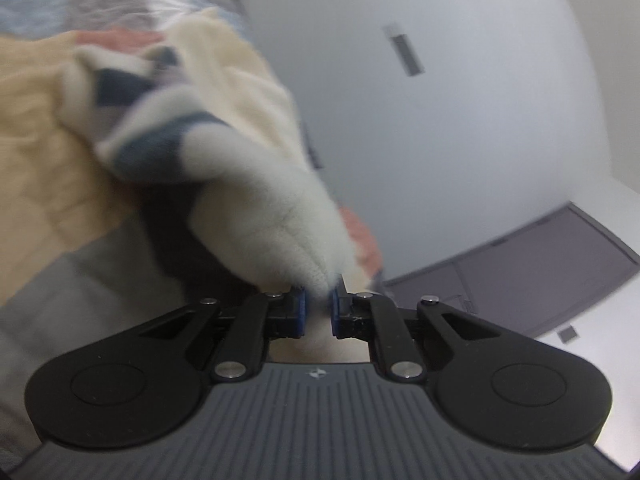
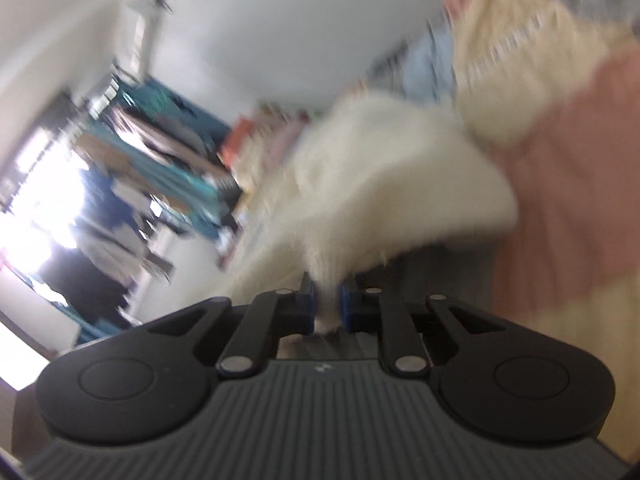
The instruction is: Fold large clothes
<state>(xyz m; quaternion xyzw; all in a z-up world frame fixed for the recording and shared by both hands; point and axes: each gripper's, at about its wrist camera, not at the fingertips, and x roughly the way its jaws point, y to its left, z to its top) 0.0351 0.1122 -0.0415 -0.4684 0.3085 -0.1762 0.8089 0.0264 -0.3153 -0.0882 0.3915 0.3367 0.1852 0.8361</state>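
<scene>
A fluffy white garment with dark blue stripes (image 1: 256, 184) hangs in the air between the two grippers. My left gripper (image 1: 319, 308) is shut on one edge of it, the fabric pinched between the blue pads. In the right wrist view my right gripper (image 2: 328, 306) is shut on another white fuzzy part of the garment (image 2: 380, 192). Both views are blurred by motion. The rest of the garment's shape is hidden by its own folds.
Cream (image 1: 36, 120), pink (image 2: 568, 184) and grey (image 1: 72, 280) bedding lies beneath the garment. A white wall (image 1: 460, 120) and a grey door (image 1: 532, 264) are to the left view's right. Cluttered shelves and a bright window (image 2: 48, 208) show left in the right view.
</scene>
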